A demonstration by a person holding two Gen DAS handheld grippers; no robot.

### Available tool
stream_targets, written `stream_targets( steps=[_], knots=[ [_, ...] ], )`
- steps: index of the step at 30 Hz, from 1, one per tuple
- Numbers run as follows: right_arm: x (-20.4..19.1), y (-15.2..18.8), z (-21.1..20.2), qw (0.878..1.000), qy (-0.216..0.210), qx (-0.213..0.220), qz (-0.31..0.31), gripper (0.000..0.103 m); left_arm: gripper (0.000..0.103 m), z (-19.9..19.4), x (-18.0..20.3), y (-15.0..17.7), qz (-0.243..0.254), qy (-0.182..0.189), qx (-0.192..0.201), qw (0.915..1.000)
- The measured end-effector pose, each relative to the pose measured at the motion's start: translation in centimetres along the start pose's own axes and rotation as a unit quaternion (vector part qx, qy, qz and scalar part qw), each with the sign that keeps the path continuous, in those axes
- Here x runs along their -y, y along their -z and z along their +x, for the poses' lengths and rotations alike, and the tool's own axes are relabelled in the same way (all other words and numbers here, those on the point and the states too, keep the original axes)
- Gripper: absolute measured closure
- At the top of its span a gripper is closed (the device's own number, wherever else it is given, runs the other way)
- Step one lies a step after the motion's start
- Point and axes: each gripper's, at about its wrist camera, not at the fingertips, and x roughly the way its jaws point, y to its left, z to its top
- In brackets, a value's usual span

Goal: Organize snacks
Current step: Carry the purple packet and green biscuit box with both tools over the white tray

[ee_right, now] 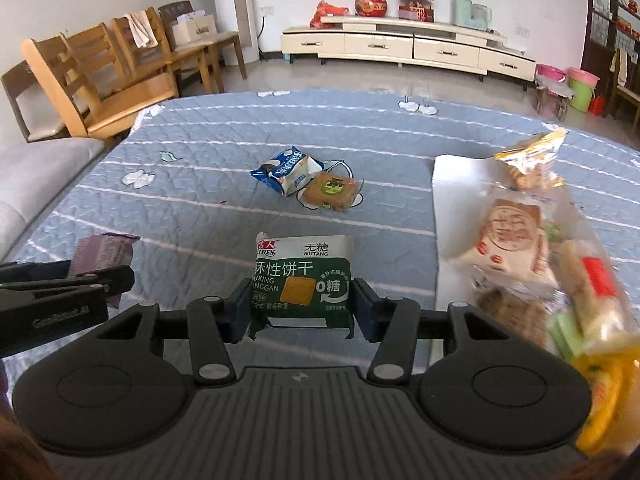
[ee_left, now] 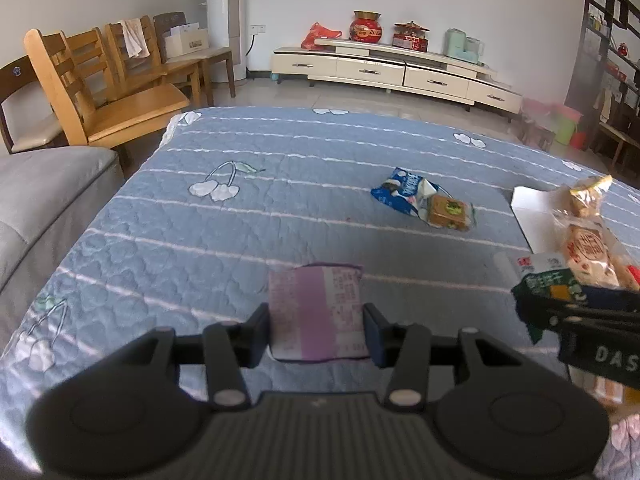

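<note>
A purple-and-white snack packet (ee_left: 318,314) is clamped between the pads of the left tongs (ee_left: 318,330) and is held clear of the blue quilted cover (ee_left: 224,236) that is spread over the counter. A green-and-white biscuit packet (ee_right: 303,280) is gripped in the same manner by the right tongs (ee_right: 303,300), with both pads pressed against its side edges. The two tongs are positioned side by side, near each other but not touching; the right tongs are seen at the right edge of the left wrist view.

Further out on the cover, near its middle, a blue-and-white wrapper (ee_right: 286,172) is laid flat, and a brown square snack with a green label (ee_right: 330,192) is set against its right side, touching it. Neither is obstructed; open cover is seen between them and both tongs.

To the right, a white sheet or tray (ee_right: 456,208) is laid on the cover, and a pile of wrapped snacks (ee_right: 516,240) is heaped on it, with a yellow-edged bag (ee_right: 528,156) at its far end. The pile is located just beside the right tongs.

Beyond the counter, a row of wooden chairs (ee_left: 100,80) is placed on the left, a grey sofa (ee_left: 44,200) at the near left, and a low cream cabinet (ee_right: 400,46) along the far wall.
</note>
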Motion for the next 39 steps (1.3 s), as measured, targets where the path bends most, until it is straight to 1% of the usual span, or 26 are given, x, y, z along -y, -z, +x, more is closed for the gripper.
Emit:
stream_targets(
  steps=[3, 11, 18, 28, 39],
  knots=[
    [0.3, 0.5, -1.7, 1.0, 0.004, 0.009, -0.009, 0.039, 0.056, -1.3, 0.2, 0.5, 0.002, -0.001, 0.003, 1.0],
    [1.1, 1.2, -5.1, 1.0, 0.006, 0.03, -0.008, 0.039, 0.056, -4.8, 0.9, 1.4, 0.005, -0.001, 0.02, 0.9998],
    [1.7, 2.6, -8.1, 0.999, 0.011, 0.045, -0.008, 0.039, 0.056, -7.3, 2.2, 2.5, 0.021, 0.011, 0.031, 0.9992],
    [3.8, 4.0, -10.8, 0.998, 0.024, 0.061, -0.002, 0.039, 0.056, -9.5, 3.7, 2.9, 0.03, 0.023, 0.044, 0.9983],
    [5.7, 4.7, -12.7, 0.996, 0.039, 0.079, 0.009, 0.039, 0.056, -10.7, 5.4, 3.0, 0.042, 0.037, 0.053, 0.997]
  ],
)
